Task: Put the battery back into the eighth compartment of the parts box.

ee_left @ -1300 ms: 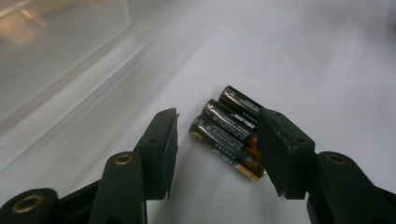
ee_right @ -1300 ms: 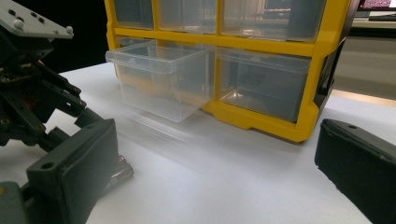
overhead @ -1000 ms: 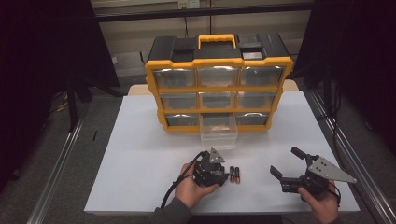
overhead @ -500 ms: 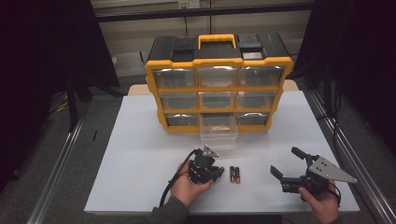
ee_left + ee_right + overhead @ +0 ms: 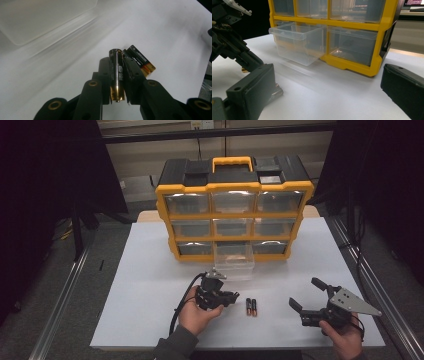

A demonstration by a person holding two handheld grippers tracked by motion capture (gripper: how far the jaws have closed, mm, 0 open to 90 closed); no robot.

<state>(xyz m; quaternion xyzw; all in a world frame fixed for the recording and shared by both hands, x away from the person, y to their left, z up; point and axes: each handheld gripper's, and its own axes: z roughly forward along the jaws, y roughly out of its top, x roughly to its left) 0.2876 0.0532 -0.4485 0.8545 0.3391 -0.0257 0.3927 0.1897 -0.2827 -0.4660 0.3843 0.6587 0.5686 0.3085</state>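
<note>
One battery (image 5: pixel 117 75) is now clamped lengthwise in the left hand-held gripper (image 5: pixel 231 298), whose jaws have just been closed on it, and lifted off the table (image 5: pixel 150 270) — two batteries (image 5: pixel 251 307) remain just right. The open drawer (image 5: pixel 234 262) waits beyond; the right hand-held gripper (image 5: pixel 306 295) is held wide, empty.

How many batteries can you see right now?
3: one battery clamped in the left gripper, and two batteries lying side by side on the white table just right of it. More may be hidden.
</note>
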